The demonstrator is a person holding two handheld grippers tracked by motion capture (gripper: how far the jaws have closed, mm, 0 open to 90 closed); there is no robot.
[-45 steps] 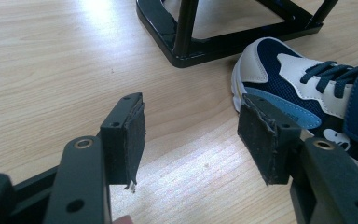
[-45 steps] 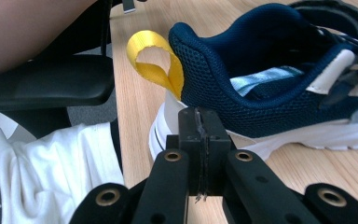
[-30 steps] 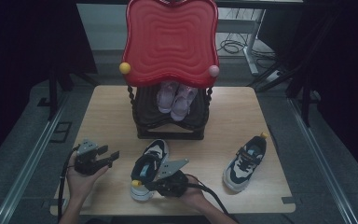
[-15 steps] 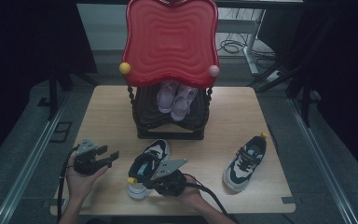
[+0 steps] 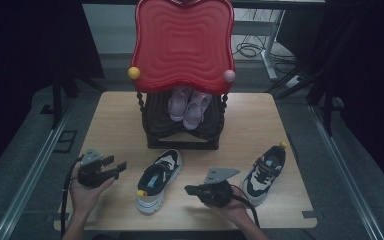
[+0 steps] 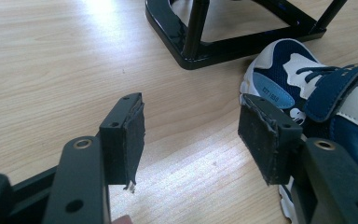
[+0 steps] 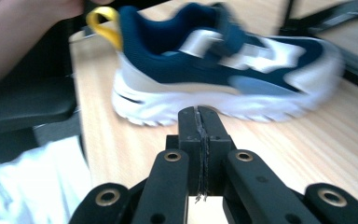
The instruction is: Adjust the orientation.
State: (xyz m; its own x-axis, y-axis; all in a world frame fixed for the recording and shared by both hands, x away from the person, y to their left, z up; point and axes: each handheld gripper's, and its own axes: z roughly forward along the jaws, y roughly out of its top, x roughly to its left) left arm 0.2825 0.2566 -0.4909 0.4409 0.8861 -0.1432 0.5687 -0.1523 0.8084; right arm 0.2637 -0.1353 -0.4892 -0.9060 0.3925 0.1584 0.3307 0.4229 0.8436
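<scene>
A navy, white and grey sneaker with a yellow heel loop lies on the wooden table, toe toward the rack. My left gripper rests in a hand left of it, jaws open and pointing at it. In the left gripper view the left gripper holds nothing, and the sneaker lies just beyond its right jaw. My right gripper is right of that sneaker, shut and apart from it. In the right gripper view the right gripper has its pads pressed together, empty, with the blurred sneaker ahead.
The matching sneaker lies at the right, near the table edge. A black shoe rack at the table's middle back holds a pink pair under a red wavy top. The rack's foot is ahead of my left gripper.
My right gripper has drawn back to the right, away from the middle sneaker it was close against. The left gripper has kept still.
</scene>
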